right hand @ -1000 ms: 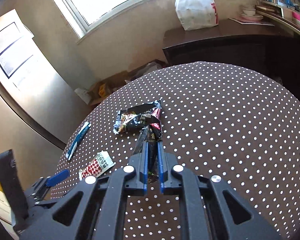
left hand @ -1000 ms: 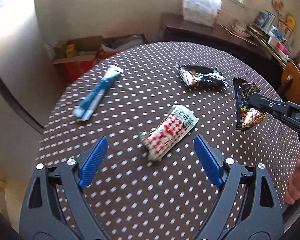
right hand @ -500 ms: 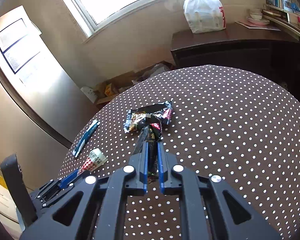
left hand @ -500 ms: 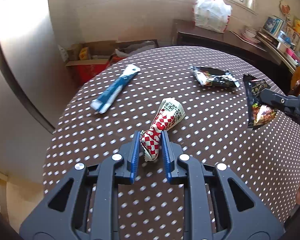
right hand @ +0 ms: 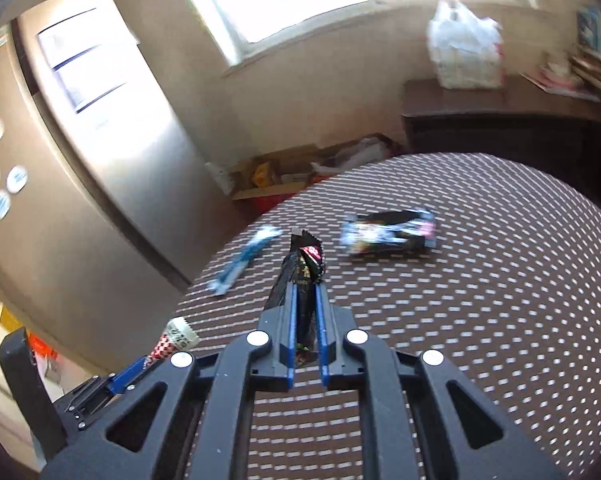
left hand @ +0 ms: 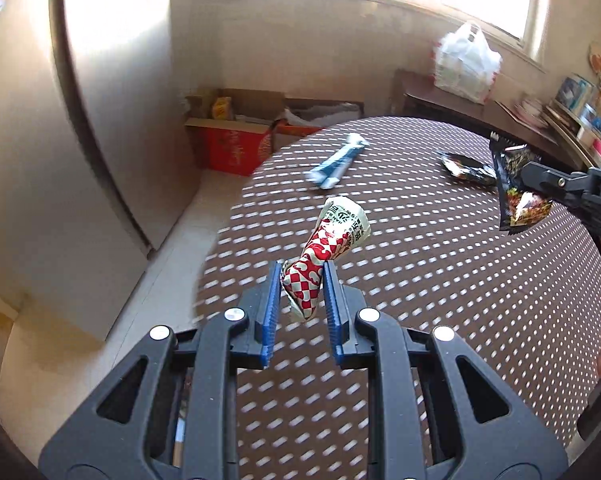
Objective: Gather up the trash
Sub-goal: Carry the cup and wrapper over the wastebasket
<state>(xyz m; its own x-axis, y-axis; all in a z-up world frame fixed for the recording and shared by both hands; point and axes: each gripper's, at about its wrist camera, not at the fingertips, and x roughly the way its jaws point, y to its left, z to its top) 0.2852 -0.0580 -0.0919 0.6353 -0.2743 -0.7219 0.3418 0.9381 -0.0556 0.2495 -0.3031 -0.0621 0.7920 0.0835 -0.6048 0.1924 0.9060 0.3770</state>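
My left gripper (left hand: pixel 299 286) is shut on a red-and-white checkered wrapper (left hand: pixel 327 246) and holds it lifted above the left edge of the round polka-dot table (left hand: pixel 440 280). My right gripper (right hand: pixel 305 300) is shut on a black snack wrapper (right hand: pixel 306 270), also held in the air; it shows at the right of the left wrist view (left hand: pixel 518 196). A blue-and-white wrapper (left hand: pixel 334 166) and a second black snack wrapper (left hand: pixel 466 168) lie on the far part of the table, and both show in the right wrist view (right hand: pixel 242 260) (right hand: pixel 388 232).
Open cardboard boxes (left hand: pixel 236 136) stand on the floor beyond the table. A large metal cabinet (left hand: pixel 100 100) is at the left. A dark sideboard (left hand: pixel 460 108) with a white plastic bag (left hand: pixel 466 62) stands at the back right.
My left gripper closed on the checkered wrapper and lifted it off the table, moving back and left. My right gripper kept hold of the black wrapper and swung left.
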